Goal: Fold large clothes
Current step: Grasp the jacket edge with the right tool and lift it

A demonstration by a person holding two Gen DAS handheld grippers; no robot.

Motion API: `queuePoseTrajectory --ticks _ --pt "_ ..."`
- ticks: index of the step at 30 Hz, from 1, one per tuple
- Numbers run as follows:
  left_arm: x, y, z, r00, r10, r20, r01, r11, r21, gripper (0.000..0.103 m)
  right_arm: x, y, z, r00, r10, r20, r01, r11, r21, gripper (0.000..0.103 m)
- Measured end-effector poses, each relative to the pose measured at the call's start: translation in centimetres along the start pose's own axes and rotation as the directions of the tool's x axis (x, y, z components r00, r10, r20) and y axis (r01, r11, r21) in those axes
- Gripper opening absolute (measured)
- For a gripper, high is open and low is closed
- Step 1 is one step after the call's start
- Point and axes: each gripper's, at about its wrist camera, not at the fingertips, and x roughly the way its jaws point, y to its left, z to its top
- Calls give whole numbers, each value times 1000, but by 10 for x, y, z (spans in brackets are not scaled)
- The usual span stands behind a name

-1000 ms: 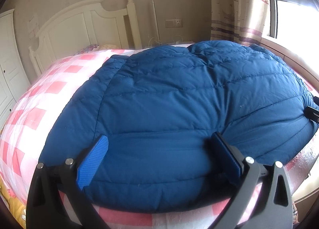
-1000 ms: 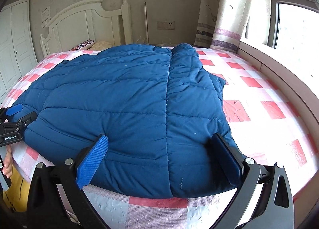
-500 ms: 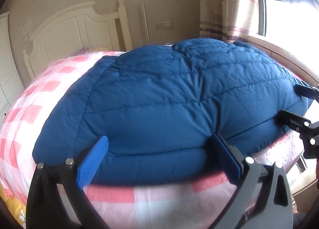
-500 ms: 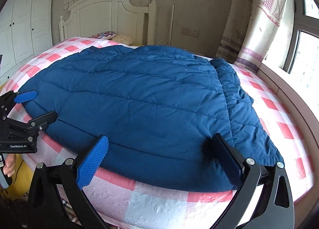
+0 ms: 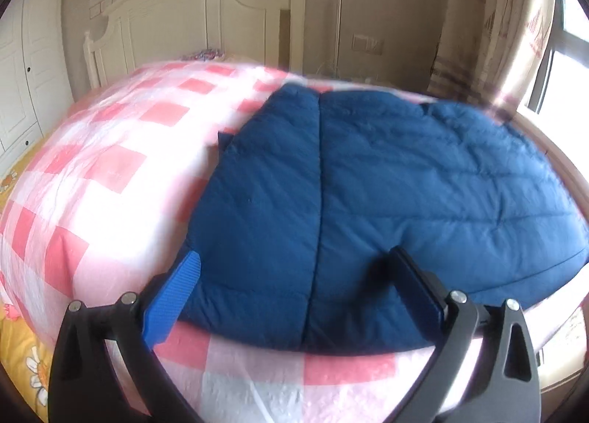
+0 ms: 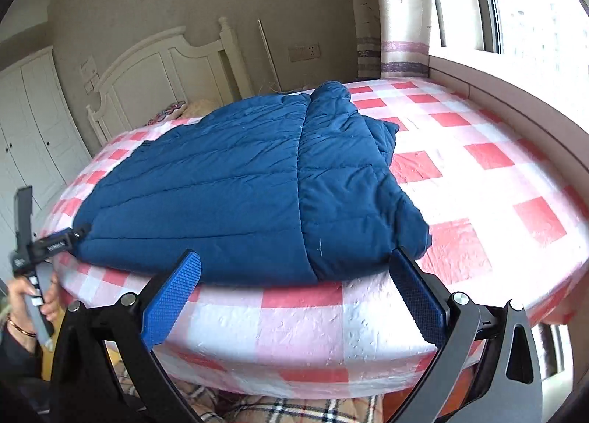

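A large navy quilted down jacket (image 5: 386, 195) lies flat on the pink-and-white checked bed (image 5: 121, 165), folded lengthways. In the right wrist view the jacket (image 6: 239, 195) has one side folded over, with a seam down it. My left gripper (image 5: 298, 287) is open and empty, its fingers just over the jacket's near hem. My right gripper (image 6: 294, 287) is open and empty, just short of the near hem at the bed's foot. The left gripper also shows in the right wrist view (image 6: 48, 242), held by a hand at the jacket's left corner.
A white headboard (image 6: 173, 66) stands at the far end, and white wardrobe doors (image 6: 33, 121) on the left. A curtain (image 6: 397, 11) and a window ledge (image 6: 515, 92) run along the right. A plaid cloth (image 6: 294, 408) lies below the bed's foot.
Both grippers pulled back and swung. The left view now looks at the jacket's left part and bare bed. The right gripper sits lower and farther from the hem. Both stayed open.
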Motion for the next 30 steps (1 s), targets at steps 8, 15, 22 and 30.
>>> queuePoseTrajectory --ticks 8,15,22,30 --pt "1 -3 -8 1000 14 14 -14 1000 12 102 0 -27 -12 975 211 -68 -184 942 280 98" --pt "3 -2 -8 1000 0 5 0 1000 15 102 47 -14 19 973 203 -114 -154 929 335 99" --pt "6 2 -9 999 -32 5 32 999 9 102 85 6 39 992 119 -40 -93 908 408 99" --pt "-2 -8 -6 1000 3 -19 -2 1000 14 102 72 -23 22 965 166 201 -251 800 546 39"
